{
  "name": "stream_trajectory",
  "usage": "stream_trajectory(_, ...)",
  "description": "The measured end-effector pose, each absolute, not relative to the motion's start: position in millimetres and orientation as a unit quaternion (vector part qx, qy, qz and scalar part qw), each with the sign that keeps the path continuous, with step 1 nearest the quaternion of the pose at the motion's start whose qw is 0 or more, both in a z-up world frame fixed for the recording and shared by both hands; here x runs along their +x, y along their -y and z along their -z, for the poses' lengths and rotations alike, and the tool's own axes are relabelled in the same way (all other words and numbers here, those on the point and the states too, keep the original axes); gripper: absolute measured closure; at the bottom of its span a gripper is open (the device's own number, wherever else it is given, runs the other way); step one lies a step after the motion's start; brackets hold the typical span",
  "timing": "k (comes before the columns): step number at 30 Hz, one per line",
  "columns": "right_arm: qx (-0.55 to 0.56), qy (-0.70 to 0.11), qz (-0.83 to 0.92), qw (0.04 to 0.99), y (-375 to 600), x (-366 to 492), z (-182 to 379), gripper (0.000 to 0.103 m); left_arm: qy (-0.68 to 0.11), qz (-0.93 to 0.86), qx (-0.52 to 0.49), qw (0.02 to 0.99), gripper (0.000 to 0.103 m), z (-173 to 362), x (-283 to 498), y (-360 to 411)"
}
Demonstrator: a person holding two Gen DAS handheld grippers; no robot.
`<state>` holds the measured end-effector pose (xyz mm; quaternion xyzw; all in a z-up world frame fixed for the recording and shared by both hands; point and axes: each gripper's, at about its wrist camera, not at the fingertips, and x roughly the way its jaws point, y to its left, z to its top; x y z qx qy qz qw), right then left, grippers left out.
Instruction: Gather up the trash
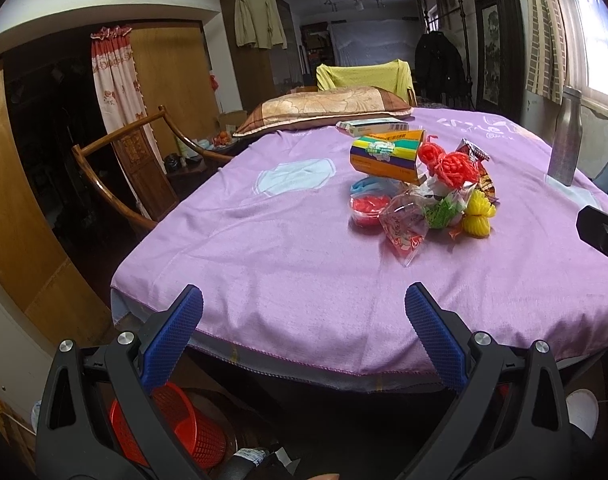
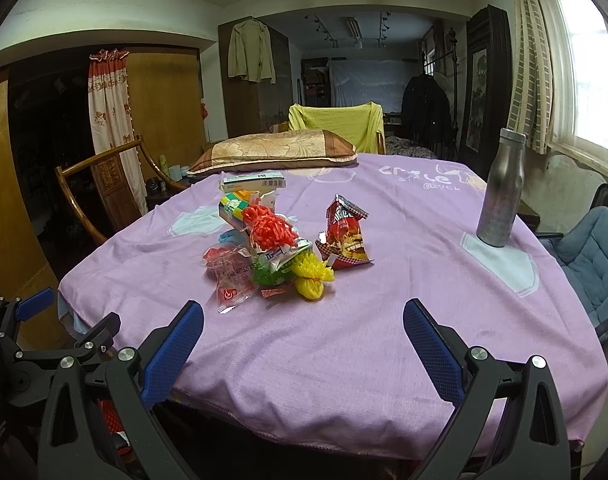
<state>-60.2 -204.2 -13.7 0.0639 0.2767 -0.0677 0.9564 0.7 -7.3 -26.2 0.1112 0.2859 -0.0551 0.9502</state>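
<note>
A heap of trash lies mid-table on the purple cloth (image 1: pixel 263 248): a red snack bag (image 2: pixel 346 234), yellow foam net (image 2: pixel 310 276) (image 1: pixel 479 216), red foam net (image 2: pixel 268 228) (image 1: pixel 450 166), clear wrapper with red print (image 2: pixel 231 280) (image 1: pixel 404 232), a colourful carton (image 1: pixel 388 154), and a white box (image 2: pixel 252 181). My left gripper (image 1: pixel 304 312) is open and empty at the table's near edge. My right gripper (image 2: pixel 304 320) is open and empty, short of the heap. A red mesh bin (image 1: pixel 183 420) stands on the floor under the left gripper.
A steel bottle (image 2: pixel 500 192) stands on the table's right side. A pillow (image 2: pixel 271 152) lies at the far edge. A wooden chair (image 1: pixel 135 168) stands left of the table, and a blue cushioned chair (image 2: pixel 592 264) right.
</note>
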Motion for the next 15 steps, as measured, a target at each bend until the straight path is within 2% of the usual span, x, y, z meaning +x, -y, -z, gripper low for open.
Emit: stream_trajectory(15, 0.074, -0.298, 0.058, 0.950, 215.4, -38.8, 30.0, 0.005, -0.313, 0.058, 0.120, 0.940, 0.006, 39.6, 21.6, 16.8)
